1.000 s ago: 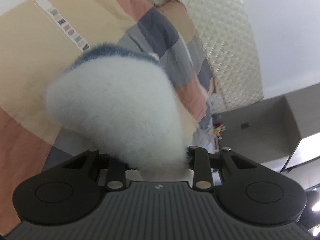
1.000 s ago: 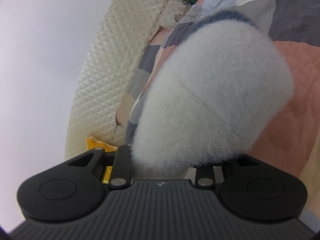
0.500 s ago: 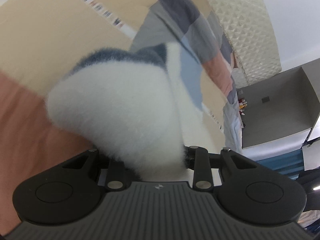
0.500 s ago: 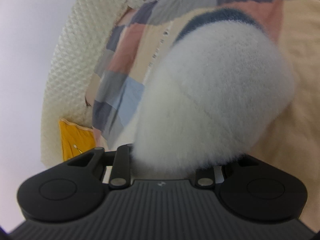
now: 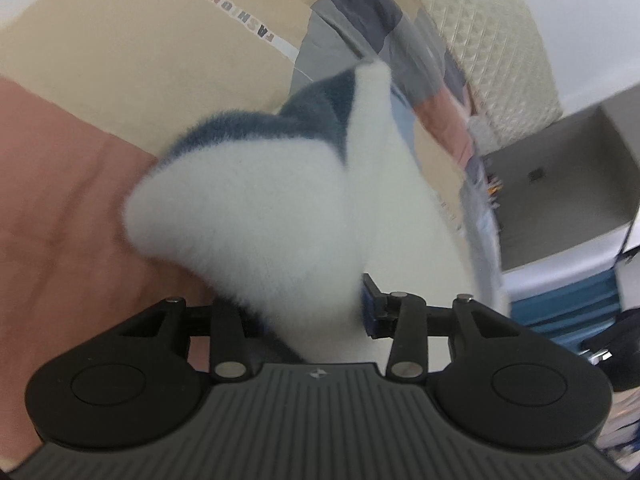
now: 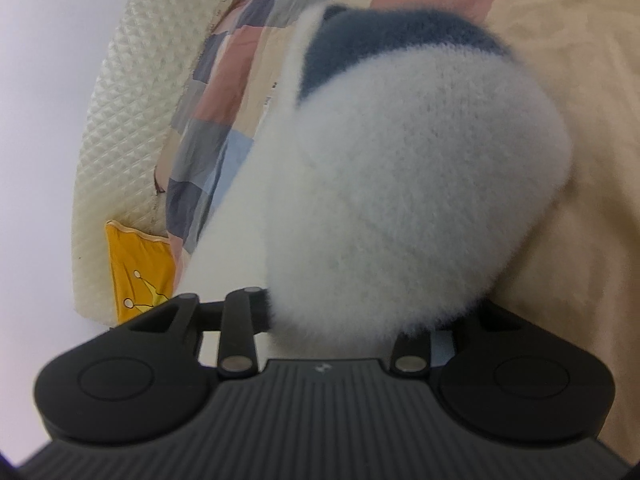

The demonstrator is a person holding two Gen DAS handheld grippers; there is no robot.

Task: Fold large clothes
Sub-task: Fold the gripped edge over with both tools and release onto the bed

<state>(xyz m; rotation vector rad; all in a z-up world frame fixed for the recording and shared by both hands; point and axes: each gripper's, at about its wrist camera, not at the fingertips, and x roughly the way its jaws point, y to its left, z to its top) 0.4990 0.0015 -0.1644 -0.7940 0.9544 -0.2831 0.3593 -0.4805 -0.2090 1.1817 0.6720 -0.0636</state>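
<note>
In the left wrist view, a fluffy white garment with a dark blue band [image 5: 256, 208] is bunched between the 2 fingers of the left tool [image 5: 304, 312], low over a patchwork bedspread in beige, pink and grey [image 5: 132, 92]. The jaws are opening, probably so the folded edge can be laid on the bed; whether the pads press the fleece cannot be told.

In the right wrist view, the same garment [image 6: 400, 200] fills the right tool [image 6: 332, 320], likewise opening, its fingertips hidden by fleece. A yellow cushion [image 6: 136, 268] is seen by the quilted cream headboard [image 6: 132, 92].
</note>
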